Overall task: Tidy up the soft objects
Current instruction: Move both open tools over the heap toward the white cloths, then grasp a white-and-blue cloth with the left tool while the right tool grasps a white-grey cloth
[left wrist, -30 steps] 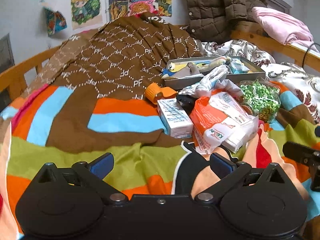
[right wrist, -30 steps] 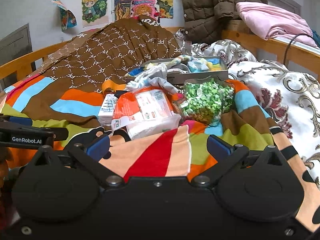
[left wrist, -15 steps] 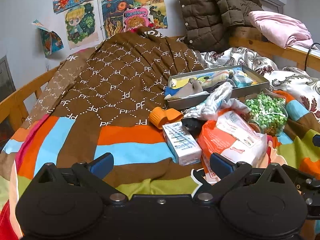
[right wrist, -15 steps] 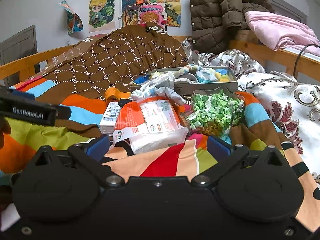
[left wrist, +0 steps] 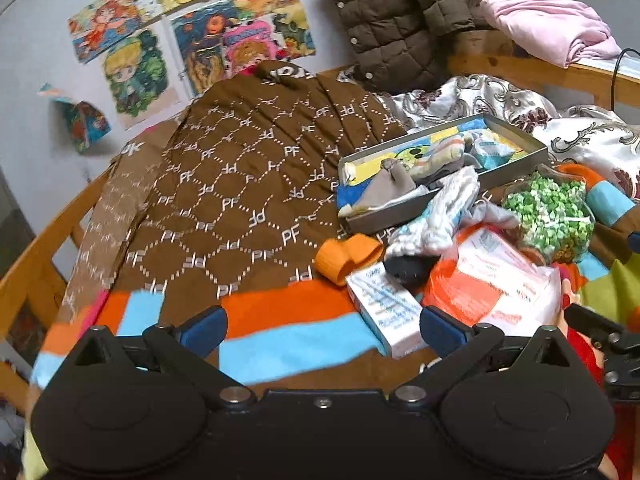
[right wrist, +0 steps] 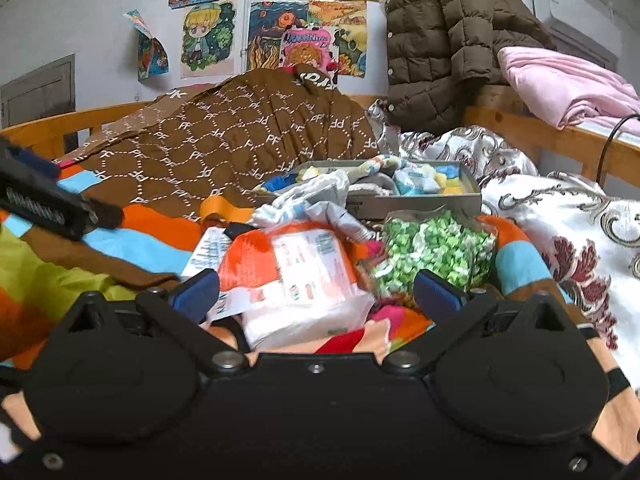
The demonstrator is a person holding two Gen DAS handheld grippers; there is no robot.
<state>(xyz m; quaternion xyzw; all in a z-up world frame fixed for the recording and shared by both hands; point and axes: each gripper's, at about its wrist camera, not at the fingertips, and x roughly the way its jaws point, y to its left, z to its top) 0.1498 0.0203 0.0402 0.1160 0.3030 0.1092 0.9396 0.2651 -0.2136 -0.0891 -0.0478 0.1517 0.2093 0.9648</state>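
A grey tray (left wrist: 520, 168) (right wrist: 420, 201) on the bed holds several soft socks and cloths. A white-blue sock bundle (left wrist: 444, 212) (right wrist: 316, 200) drapes over its near edge. In front lie an orange tissue pack (left wrist: 492, 284) (right wrist: 296, 272), a white box (left wrist: 384, 308), an orange roll (left wrist: 344, 256) and a bag of green pieces (left wrist: 548, 212) (right wrist: 432, 252). My left gripper (left wrist: 320, 328) is open and empty, just left of the white box. My right gripper (right wrist: 316, 292) is open and empty, close over the tissue pack.
A brown patterned quilt (left wrist: 248, 184) lies at the back over a striped blanket (left wrist: 280, 344). A brown puffer jacket (left wrist: 400, 16) and pink cloth (left wrist: 548, 28) hang on the wooden rail. A floral cover (right wrist: 568, 232) lies at right.
Both grippers have moved forward and up toward the pile; the objects appear closer. Both stay open and empty.
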